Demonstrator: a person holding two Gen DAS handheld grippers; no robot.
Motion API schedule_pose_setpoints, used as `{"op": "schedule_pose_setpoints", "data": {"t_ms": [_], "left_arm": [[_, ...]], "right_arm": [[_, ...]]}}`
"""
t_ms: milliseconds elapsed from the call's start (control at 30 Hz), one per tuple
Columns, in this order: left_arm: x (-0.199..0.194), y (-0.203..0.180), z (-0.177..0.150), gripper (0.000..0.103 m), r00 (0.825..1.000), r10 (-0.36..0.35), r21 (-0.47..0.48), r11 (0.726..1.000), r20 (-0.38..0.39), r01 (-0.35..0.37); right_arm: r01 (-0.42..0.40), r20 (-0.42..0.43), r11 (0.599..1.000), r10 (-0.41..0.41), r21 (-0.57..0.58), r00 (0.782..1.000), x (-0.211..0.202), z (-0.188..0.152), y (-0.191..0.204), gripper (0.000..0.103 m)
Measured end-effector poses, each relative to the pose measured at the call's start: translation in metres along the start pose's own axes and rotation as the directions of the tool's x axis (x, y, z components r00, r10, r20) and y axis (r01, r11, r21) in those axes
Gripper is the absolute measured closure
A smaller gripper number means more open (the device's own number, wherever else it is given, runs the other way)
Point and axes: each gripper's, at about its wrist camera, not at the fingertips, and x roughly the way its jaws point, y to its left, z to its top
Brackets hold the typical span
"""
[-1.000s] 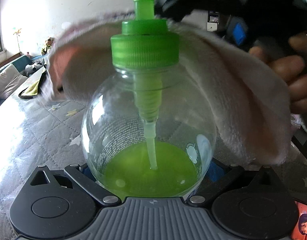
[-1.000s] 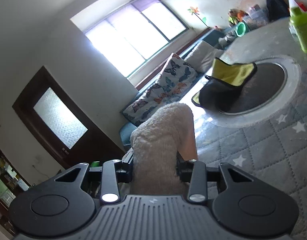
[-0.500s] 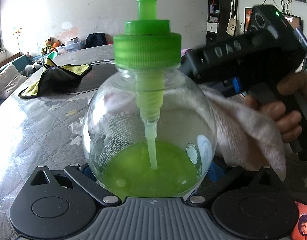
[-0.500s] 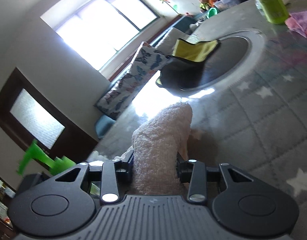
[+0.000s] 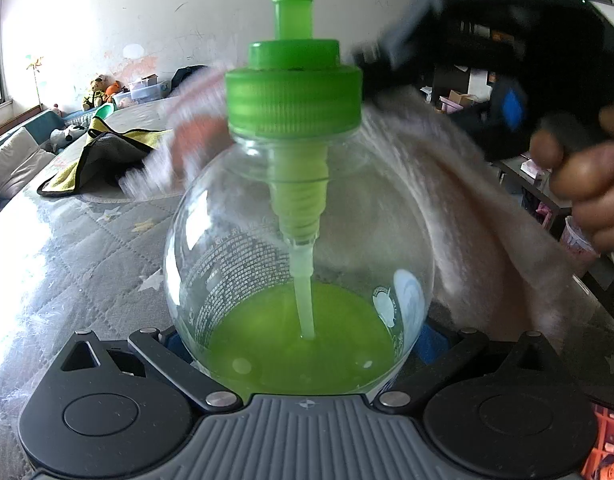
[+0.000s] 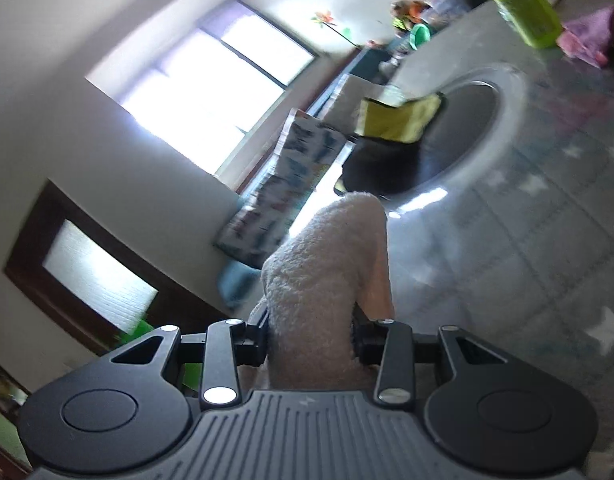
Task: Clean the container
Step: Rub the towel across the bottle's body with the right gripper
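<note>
Left wrist view: left gripper [image 5: 303,344] has its fingers clenched on the low belly of the round clear plastic pump bottle with green cap and green liquid [image 5: 299,264], held upright right at the camera, over the grey quilted star-print bench [image 5: 87,248]. Grip sits low on a curved, slick wall; sideways wiping force near the cap could lever the bottle and roll it out of the fingers.

Behind and to the right, the fluffy off-white cloth [image 5: 487,216] is draped over the bottle's far shoulder, blurred. Right gripper [image 6: 311,344] has its fingers clamped on a bunch of that cloth. Only a fold is pinched, so a snag under the cap rim could pull it free.

Pump stem stands tall above the cap; a knock from the gripper body might press it and squirt soap.

Far left, the yellow-and-black rag [image 5: 103,152] lies on the round dark inset [image 6: 459,136]. Far right in the right wrist view, a lime-green plastic bottle [image 6: 523,8] stands well apart, no risk.
</note>
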Motion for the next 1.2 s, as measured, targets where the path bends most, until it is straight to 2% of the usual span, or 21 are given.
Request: {"op": "schedule_pose_setpoints", "data": {"t_ms": [100,433,533,800,967,1100,1200], "left_arm": [[0.000,-0.001,0.000,0.000,1.000,0.000,0.000,1.000,0.000,0.000],[-0.001,-0.001,0.000,0.000,1.000,-0.001,-0.001,1.000,0.000,0.001],[-0.001,-0.001,0.000,0.000,1.000,-0.001,-0.001,1.000,0.000,0.001],[-0.001,0.000,0.000,0.000,1.000,-0.002,-0.002,1.000,-0.001,0.002],[-0.001,0.002,-0.001,0.000,1.000,-0.005,-0.006,1.000,-0.001,0.005],[0.000,0.003,-0.001,0.000,1.000,-0.004,-0.005,1.000,-0.001,0.004],[0.001,0.003,-0.001,0.000,1.000,-0.003,-0.004,1.000,-0.002,0.003]], "right_arm": [[-0.006,0.009,1.000,0.006,-0.023,1.000,0.006,0.002,0.004,0.064],[0.150,0.016,0.989,-0.150,0.008,0.989,0.016,-0.026,-0.029,0.064],[0.153,0.018,0.988,-0.153,-0.004,0.988,0.016,-0.029,-0.031,0.064],[0.085,0.059,0.996,-0.084,-0.008,0.995,0.015,-0.036,-0.039,0.064],[-0.027,0.096,0.999,0.023,0.045,0.995,0.007,-0.037,-0.043,0.064],[-0.145,0.160,0.989,0.141,0.011,0.977,-0.004,-0.037,-0.036,0.064],[-0.232,0.212,0.972,0.235,-0.040,0.949,-0.014,-0.038,-0.028,0.064]]}}
